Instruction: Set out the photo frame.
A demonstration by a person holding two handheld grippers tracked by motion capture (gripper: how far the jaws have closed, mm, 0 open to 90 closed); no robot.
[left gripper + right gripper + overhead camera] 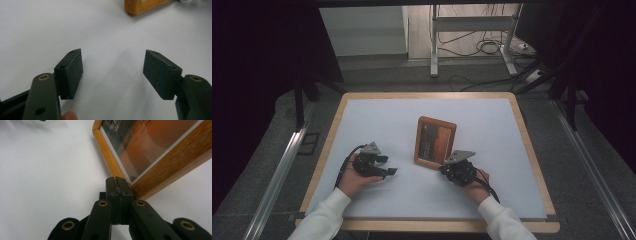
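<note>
A wooden picture frame (435, 142) holding an orange-toned picture stands in the middle of the white table top, leaning back a little. My right gripper (445, 168) is at the frame's near right corner. In the right gripper view its jaws (117, 180) are pressed flat together with nothing between them, and their tips touch the bottom corner of the frame (160, 147). My left gripper (388, 165) rests on the table to the left of the frame, pointing right. Its pads (72, 72) stand wide apart over bare table, and one corner of the frame (140, 7) shows beyond them.
The table (427, 95) has a wooden rim around a white sheet. Beyond its far edge are a grey floor, metal stand legs (434, 45) and loose cables (484, 47). Dark curtains hang on both sides, and metal rails (277, 175) run along the floor beside the table.
</note>
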